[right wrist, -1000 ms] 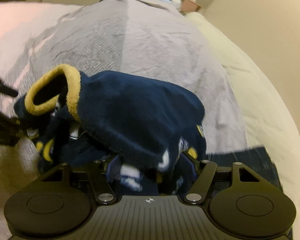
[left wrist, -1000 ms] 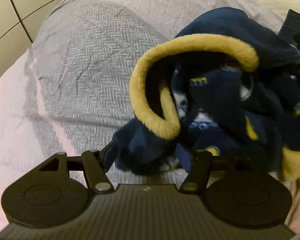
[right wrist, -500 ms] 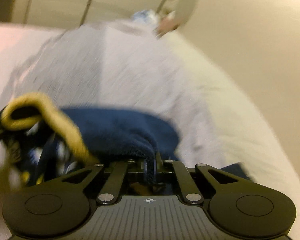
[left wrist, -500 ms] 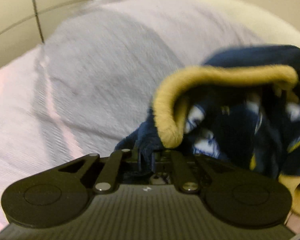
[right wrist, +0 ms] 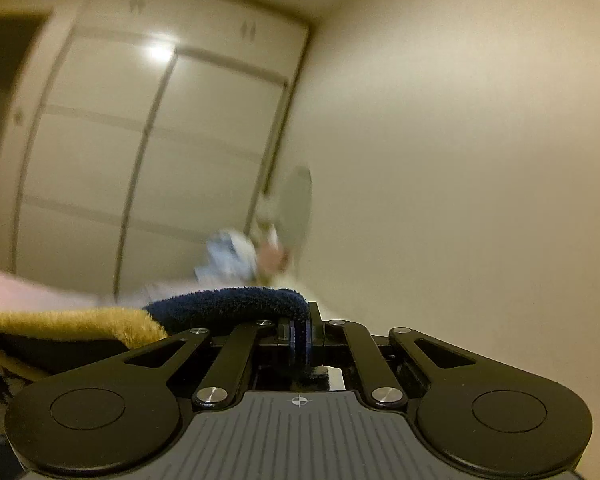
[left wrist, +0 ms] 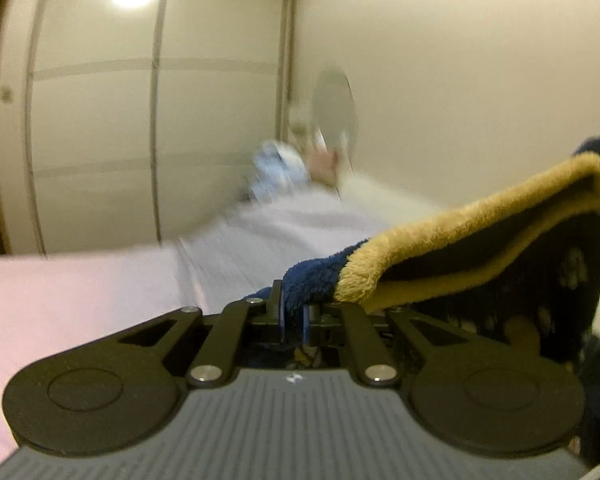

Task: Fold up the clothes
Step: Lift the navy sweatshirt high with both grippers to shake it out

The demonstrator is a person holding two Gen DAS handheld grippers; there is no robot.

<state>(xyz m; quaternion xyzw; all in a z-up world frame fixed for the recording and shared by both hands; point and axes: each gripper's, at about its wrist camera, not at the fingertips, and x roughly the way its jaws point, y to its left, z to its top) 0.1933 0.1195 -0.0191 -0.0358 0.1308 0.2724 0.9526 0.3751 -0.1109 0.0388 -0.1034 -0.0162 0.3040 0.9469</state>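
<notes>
Both grippers clamped on one navy fleece garment, raised off the bed

The left gripper (left wrist: 292, 312) pinches navy fleece beside the yellow band (left wrist: 460, 232), which stretches away to its right; the right gripper (right wrist: 300, 340) pinches the garment (right wrist: 228, 304) running off to its left. Keep both grips closed and level, and hold the edge taut above the bed (left wrist: 80, 300) so the fabric hangs straight.

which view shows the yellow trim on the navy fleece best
The left wrist view: the yellow trim runs long and in focus across the right side, above the navy fleece garment. The right wrist view catches only a short stretch of it at the left edge.
</notes>
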